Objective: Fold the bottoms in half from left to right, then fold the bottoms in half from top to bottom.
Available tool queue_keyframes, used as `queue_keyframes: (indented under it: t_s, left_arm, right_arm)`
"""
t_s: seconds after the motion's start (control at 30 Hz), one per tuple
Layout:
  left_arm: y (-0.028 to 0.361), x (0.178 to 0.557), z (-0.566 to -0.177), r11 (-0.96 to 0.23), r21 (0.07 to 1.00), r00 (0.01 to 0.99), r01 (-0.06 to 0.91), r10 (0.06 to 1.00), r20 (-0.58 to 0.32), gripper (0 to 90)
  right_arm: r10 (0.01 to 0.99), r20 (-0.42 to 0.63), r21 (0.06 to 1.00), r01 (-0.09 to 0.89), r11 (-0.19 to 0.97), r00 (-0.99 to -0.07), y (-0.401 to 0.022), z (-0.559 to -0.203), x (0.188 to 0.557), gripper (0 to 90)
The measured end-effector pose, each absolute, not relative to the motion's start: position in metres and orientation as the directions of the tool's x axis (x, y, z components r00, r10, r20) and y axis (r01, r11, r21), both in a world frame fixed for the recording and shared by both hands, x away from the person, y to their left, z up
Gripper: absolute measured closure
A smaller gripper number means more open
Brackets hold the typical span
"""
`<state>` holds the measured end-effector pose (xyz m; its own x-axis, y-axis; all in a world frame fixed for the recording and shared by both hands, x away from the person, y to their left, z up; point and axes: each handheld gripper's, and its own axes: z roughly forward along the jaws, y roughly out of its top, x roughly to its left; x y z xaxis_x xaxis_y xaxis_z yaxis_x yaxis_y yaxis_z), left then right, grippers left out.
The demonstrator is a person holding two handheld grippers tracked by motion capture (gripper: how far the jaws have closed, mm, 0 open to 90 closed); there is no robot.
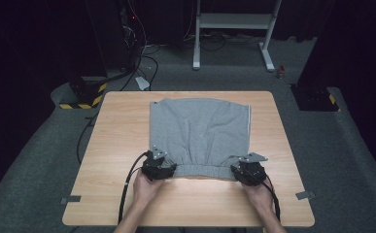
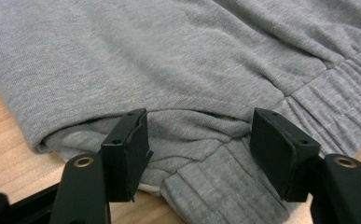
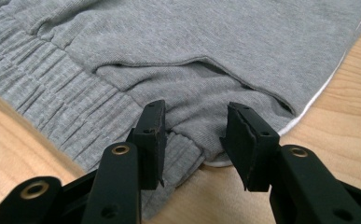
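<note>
The left tongs (image 1: pixel 160 166) sit at the near left corner of the grey shorts (image 1: pixel 200 133), held by the person's left hand (image 1: pixel 145 188). In the left gripper view the left tongs (image 2: pixel 199 149) stand open, jaws set wide to either side of the bunched corner where the ribbed waistband (image 2: pixel 220 186) meets the folded cloth; the pads do not press on the fabric.

The shorts lie flat in the middle of the wooden table (image 1: pixel 122 131), waistband toward the person, with a thin white stripe along their right edge.

The right tongs (image 1: pixel 247 170), in the right hand (image 1: pixel 259 194), sit at the near right corner of the shorts. In the right gripper view the right tongs (image 3: pixel 193 140) are open too, the corner of the cloth lying between the jaws with a gap to each pad, the white edge just beside the right jaw.
</note>
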<state>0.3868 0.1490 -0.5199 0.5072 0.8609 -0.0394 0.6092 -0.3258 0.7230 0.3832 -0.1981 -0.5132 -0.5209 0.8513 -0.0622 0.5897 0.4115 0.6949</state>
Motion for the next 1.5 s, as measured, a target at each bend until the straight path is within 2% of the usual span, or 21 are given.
queue_keyframes:
  t_s: [0.77,1.5]
  left_arm:
    - [0.145,0.361,-0.520,-0.329,0.724,0.520,0.606,0.853,-0.048,37.0]
    - [0.137,0.330,-0.520,-0.337,0.723,0.538,0.603,0.841,-0.057,36.9]
  right_arm:
    - [0.847,-0.044,0.698,0.590,0.406,-0.530,-0.205,-0.514,0.357,56.0]
    - [0.840,-0.076,0.697,0.573,0.431,-0.538,-0.213,-0.513,0.326,54.1]
